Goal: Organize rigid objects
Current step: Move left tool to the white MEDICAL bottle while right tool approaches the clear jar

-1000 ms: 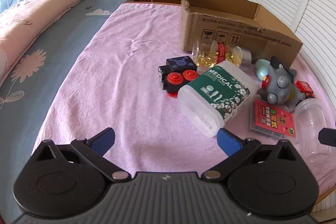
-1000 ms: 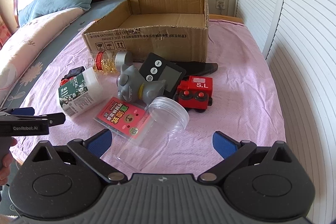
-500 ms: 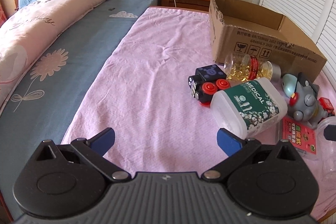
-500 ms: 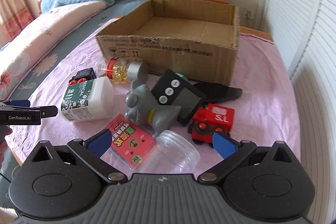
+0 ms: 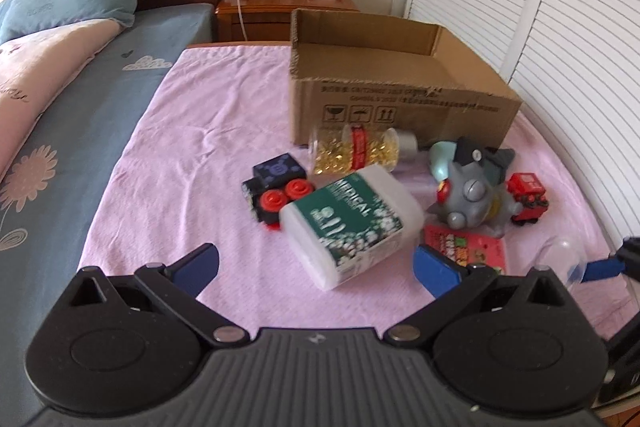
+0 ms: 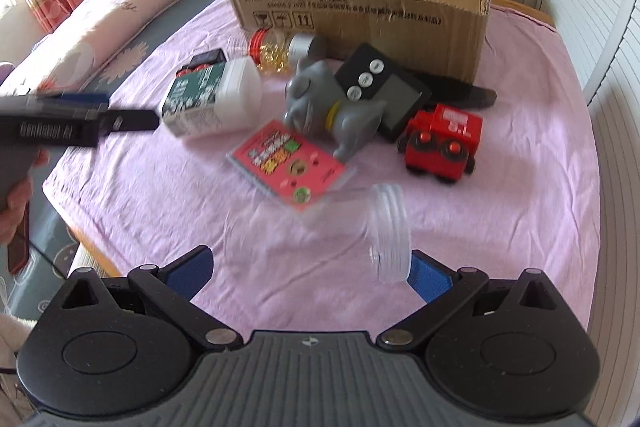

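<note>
Several rigid bits sit scattered on the pink sheet (image 6: 520,227) in front of the open cardboard box (image 6: 360,15). From our right wrist view, the clear plastic jar (image 6: 320,243) lies on its side at about 6 o'clock of the pile, threaded mouth pointing to 3 o'clock, see-through and motion-blurred, so its base is hard to make out. Just past it at 12 o'clock is a pink card pack (image 6: 290,165), one corner lying over the jar. The grey toy figure (image 6: 332,107) leans over the pack, with a black timer (image 6: 380,87) behind it and a red toy train (image 6: 442,143) at 3 o'clock. A white medical bottle (image 6: 212,99) with a green label lies at 9 o'clock, and a bottle of yellow capsules (image 6: 280,47) rests against the box.

Our right gripper (image 6: 310,273) is spread wide, blue pads on either side of the jar; the right pad sits just behind the jar's rim, but we can't tell if it's touching. It isn't holding anything.

Our left gripper (image 5: 316,267) is also wide open and empty, hovering near the medical bottle (image 5: 352,223). Next to that bottle at 10 o'clock is a black block toy (image 5: 276,183) with red studs. In the left view the jar (image 5: 560,255) is mostly cut off by the gripper body.
</note>
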A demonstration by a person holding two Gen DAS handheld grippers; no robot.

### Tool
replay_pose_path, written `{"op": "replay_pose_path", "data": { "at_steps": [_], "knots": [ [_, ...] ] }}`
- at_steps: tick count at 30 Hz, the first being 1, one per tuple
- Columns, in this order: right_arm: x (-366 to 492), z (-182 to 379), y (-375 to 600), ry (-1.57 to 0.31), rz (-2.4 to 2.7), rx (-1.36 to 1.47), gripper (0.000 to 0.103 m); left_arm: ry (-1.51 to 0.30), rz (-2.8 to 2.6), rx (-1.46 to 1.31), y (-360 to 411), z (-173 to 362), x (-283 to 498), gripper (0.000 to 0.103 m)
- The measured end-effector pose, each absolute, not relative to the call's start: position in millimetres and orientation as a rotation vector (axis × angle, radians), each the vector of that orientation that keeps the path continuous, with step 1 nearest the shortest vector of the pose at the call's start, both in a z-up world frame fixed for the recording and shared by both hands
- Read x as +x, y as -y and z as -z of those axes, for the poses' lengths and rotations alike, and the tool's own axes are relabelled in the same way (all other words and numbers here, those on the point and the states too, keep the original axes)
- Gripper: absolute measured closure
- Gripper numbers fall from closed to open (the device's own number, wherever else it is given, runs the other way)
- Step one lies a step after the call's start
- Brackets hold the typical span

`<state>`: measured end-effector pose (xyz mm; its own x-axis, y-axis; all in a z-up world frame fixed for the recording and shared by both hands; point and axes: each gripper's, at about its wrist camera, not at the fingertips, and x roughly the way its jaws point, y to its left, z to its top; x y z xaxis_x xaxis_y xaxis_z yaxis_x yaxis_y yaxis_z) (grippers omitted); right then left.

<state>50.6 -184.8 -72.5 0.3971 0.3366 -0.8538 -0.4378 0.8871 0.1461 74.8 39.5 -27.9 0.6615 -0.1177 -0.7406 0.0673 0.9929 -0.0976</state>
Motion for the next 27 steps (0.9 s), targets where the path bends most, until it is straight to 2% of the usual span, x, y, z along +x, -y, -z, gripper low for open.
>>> {"op": "replay_pose_path", "data": {
  "at_steps": [9,22,27],
  "knots": [
    [28.2,78.2,165.8,-1.011,-0.429,-0.215,0.000,-0.859,-0.009,0.013,2.1,48.9,129.8,0.000],
    [29.7,96.0,160.4,-0.958,-0.342,-0.328,0.000,-0.908,0.030,0.043,-26.9,58.4,80.4,0.001],
    [33.1,98.9,164.0,-0.960,-0.346,-0.263,0.000,-0.961,0.048,-0.011,-33.5,77.0,80.4,0.001]
  ]
}}
